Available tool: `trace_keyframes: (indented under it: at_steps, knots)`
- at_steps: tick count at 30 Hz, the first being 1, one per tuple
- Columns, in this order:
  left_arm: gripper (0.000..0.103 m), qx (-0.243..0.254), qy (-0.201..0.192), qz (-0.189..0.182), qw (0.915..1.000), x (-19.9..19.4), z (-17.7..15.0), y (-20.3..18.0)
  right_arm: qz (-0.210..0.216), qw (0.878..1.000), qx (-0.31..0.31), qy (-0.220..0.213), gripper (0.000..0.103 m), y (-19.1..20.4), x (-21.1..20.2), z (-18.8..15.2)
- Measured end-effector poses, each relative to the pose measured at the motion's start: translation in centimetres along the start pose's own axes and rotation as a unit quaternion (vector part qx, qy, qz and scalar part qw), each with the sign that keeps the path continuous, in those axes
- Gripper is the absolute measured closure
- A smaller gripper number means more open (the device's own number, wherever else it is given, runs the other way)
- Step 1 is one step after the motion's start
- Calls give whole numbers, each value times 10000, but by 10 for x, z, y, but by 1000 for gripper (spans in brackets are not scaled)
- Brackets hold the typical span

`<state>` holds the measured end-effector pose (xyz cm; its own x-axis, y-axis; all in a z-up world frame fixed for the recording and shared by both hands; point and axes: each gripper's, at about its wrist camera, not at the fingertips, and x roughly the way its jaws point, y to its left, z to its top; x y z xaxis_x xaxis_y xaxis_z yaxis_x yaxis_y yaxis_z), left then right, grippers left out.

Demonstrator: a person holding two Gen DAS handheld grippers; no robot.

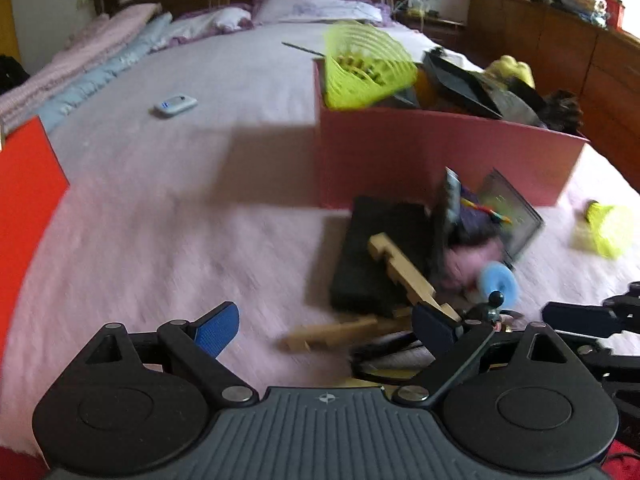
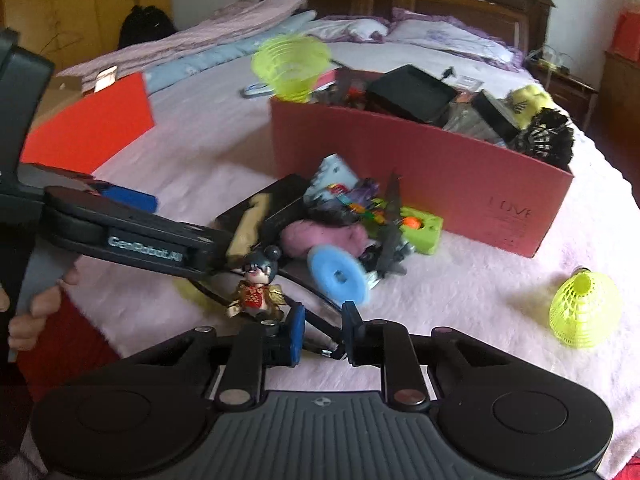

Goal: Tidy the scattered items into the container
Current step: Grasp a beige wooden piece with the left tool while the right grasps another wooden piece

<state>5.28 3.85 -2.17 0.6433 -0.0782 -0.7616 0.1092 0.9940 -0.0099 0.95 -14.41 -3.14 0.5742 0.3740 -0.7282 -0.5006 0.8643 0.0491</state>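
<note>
A pink cardboard box (image 1: 440, 152) (image 2: 420, 176) stands on the bed, piled with stuff, including a yellow mesh basket (image 1: 364, 68). In front of it lies a heap: a black case (image 1: 376, 256), wooden pieces (image 1: 404, 268), a blue foam disc (image 2: 338, 278), a pink plush (image 2: 324, 236), a green toy (image 2: 422, 228) and a small doll figure (image 2: 258, 284). My left gripper (image 1: 326, 328) stands wide open over a wooden piece (image 1: 332, 336). My right gripper (image 2: 323, 334) has its jaws close together around thin black glasses (image 2: 326, 330); pad contact is unclear.
A yellow shuttlecock (image 2: 584, 310) lies alone to the right on the pink bedspread (image 1: 160, 240). A red box lid (image 1: 28, 188) sits at the left and a white remote (image 1: 176, 105) farther up the bed. A hand (image 2: 36, 308) holds the left tool's handle.
</note>
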Motion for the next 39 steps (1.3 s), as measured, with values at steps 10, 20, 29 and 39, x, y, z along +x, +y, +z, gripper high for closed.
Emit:
trace_keyframes:
  at_steps: [10,20,29,39]
  knots:
    - [9,315,117,-57,9994,-33,-31,-7,287,9979,-472,325,79,22,-30,-25]
    - [9,51,-60,126,9999,-52,-32,13,520,9984,-189,-137,77,25,2,31]
    - [9,-465,-34,-72,9989,-50,-30,34,328,9993,102,130,91,30,42,44]
    - [9,-125,11,-220,9997,-8,1,-6,-488,9986,200,34,91,-16,-41,8]
